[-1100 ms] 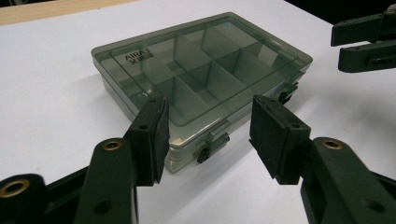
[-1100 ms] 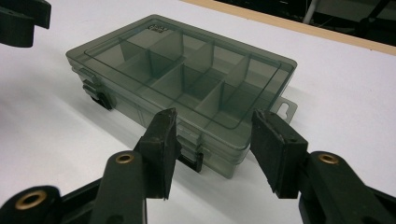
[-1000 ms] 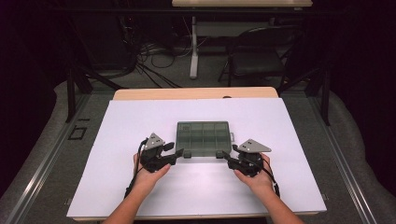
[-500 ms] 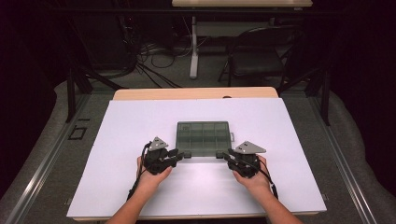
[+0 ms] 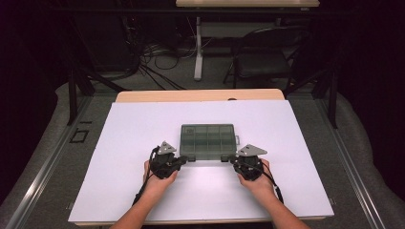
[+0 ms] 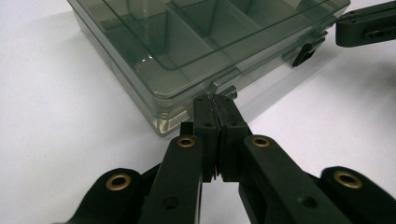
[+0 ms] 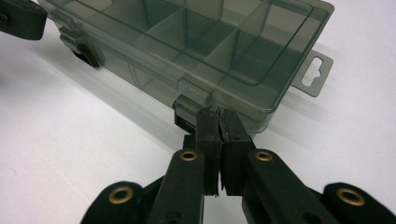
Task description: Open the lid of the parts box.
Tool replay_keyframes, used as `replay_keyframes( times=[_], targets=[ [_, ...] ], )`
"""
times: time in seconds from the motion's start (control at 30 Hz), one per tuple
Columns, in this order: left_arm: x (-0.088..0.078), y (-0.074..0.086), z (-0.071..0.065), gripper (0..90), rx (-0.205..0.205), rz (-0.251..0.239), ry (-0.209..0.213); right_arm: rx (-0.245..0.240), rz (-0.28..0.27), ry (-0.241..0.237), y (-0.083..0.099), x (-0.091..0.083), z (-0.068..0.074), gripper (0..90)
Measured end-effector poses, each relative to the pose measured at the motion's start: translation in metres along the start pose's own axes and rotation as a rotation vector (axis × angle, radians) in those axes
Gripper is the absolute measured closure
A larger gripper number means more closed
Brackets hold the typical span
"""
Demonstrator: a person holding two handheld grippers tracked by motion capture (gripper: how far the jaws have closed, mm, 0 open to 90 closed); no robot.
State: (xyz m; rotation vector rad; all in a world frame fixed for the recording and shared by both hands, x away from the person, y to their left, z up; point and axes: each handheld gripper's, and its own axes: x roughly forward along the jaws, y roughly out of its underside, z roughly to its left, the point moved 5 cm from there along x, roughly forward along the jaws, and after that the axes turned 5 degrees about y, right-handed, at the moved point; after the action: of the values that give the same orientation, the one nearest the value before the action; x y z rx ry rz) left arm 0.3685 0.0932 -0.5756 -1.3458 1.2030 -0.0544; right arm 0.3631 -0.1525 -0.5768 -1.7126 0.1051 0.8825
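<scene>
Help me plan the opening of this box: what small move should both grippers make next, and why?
Probably lever each latch outward. The left gripper and right gripper, jaws just closed with nothing between them, sit at the two front latches of the smoky transparent plastic compartment box, whose lid is still down.

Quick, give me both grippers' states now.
Left gripper: shut, holding nothing, tips at the organizer box's front latch.
Right gripper: the same.
</scene>
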Motion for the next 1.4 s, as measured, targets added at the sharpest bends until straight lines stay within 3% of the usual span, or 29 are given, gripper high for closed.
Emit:
replay_keyframes(
  times=[0.6, 0.97, 1.03, 1.17, 1.4],
  targets=[
    [0.0078, 0.0014, -0.0002, 90.0, 0.012, 0.018, -0.010, -0.002, -0.017, 0.002, 0.0012, 0.0082, 0.0000, 90.0],
    [0.0078, 0.0005, -0.0001, 90.0, 0.014, 0.007, -0.007, -0.012, 0.004, -0.002, 0.0007, 0.0057, 0.0022, 90.0],
    [0.0075, 0.0003, -0.0002, 90.0, 0.014, 0.010, -0.007, -0.009, -0.027, -0.005, -0.0001, 0.0073, 0.0025, 90.0],
    [0.0067, -0.0004, -0.0010, 89.9, 0.011, 0.004, -0.001, -0.006, -0.014, -0.005, -0.0006, 0.0052, 0.0030, 90.0],
    [0.0028, -0.0045, -0.0016, 89.9, 0.002, -0.027, 0.007, -0.002, -0.046, -0.009, -0.0048, 0.0024, 0.0056, 90.0]
  ],
)
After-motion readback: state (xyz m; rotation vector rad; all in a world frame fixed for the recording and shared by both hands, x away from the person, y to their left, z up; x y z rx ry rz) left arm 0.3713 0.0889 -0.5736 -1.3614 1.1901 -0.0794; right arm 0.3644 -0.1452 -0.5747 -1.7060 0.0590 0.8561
